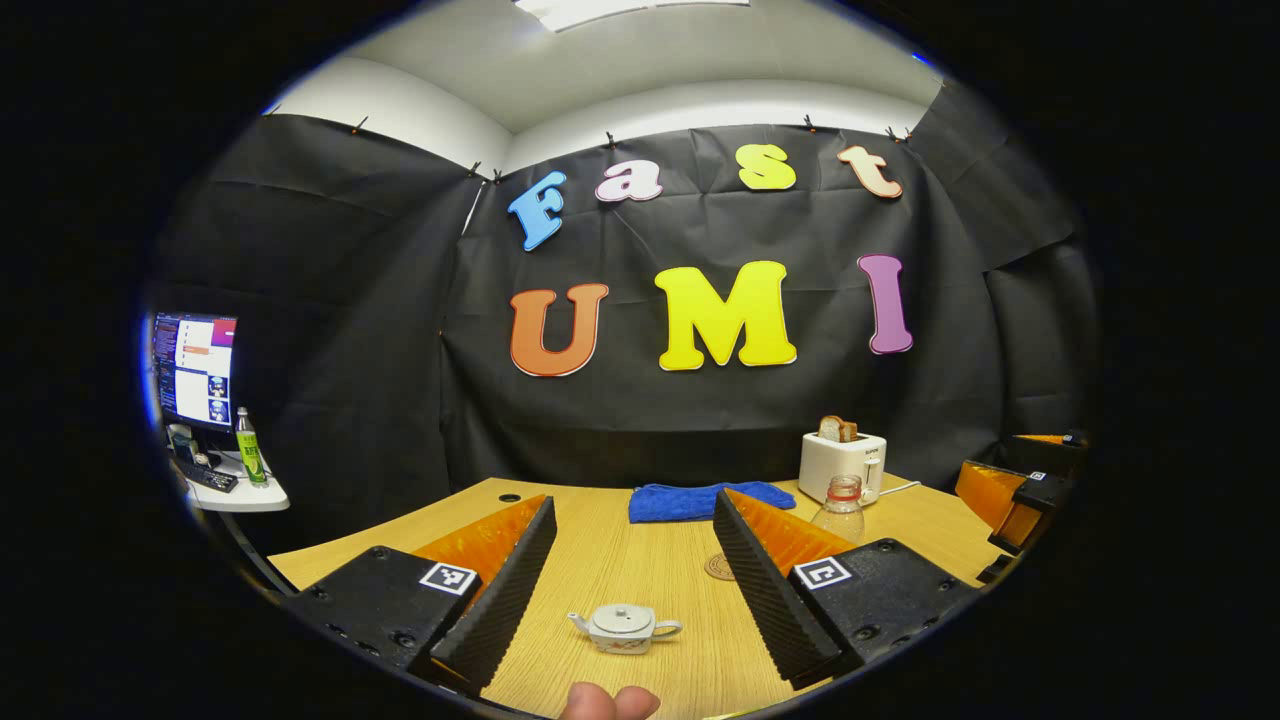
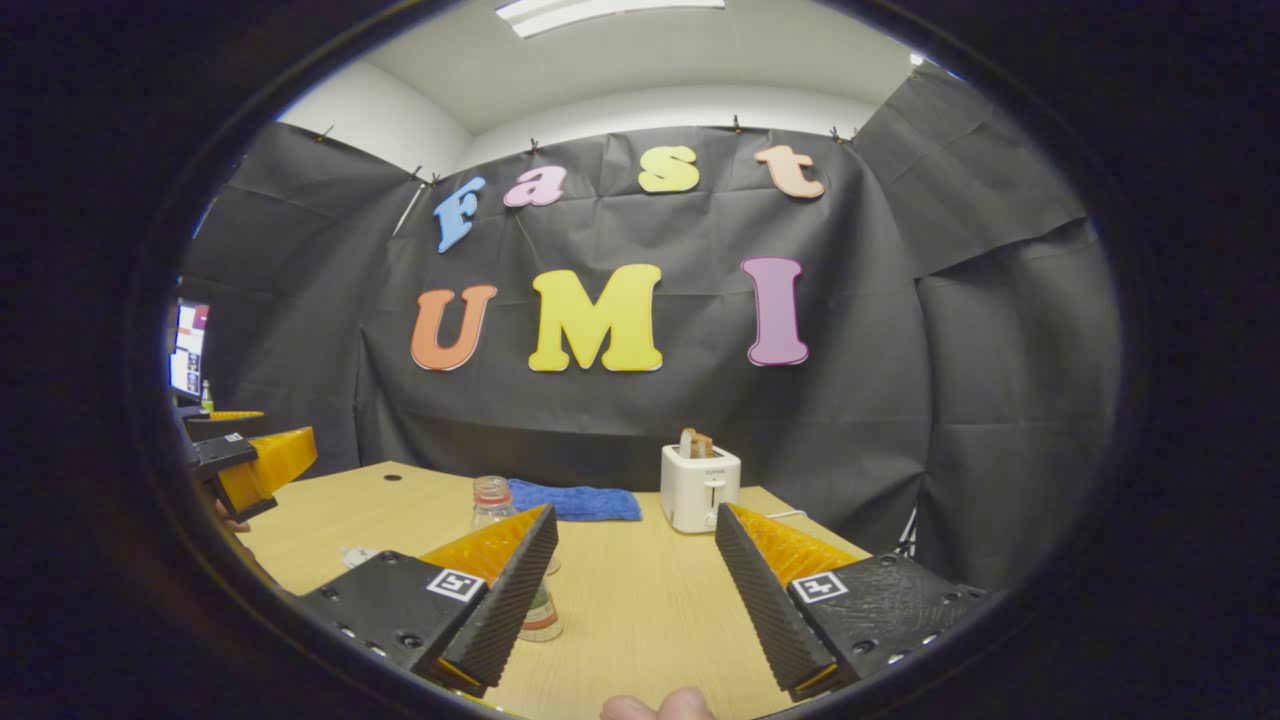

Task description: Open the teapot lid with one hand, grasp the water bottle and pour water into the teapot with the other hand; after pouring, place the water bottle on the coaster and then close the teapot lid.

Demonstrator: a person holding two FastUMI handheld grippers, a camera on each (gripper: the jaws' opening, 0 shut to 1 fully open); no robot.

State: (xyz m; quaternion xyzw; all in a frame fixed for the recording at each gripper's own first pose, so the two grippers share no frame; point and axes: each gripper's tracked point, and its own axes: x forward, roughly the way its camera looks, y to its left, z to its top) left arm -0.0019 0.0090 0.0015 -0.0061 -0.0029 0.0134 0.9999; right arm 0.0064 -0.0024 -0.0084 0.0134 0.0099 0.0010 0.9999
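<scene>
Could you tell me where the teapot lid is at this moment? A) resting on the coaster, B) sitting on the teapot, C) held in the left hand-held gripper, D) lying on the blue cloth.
B: in the left gripper view the lid sits closed on the teapot, which stands on the table between the fingers of the open left hand-held gripper, touching neither.

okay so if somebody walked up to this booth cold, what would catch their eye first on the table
Probably the open left gripper poised over the small white teapot, lid on, at the wooden table's near edge. Next, the water bottle standing just left of the open right gripper, then the white toaster with toast beside a blue cloth at the back.
</scene>
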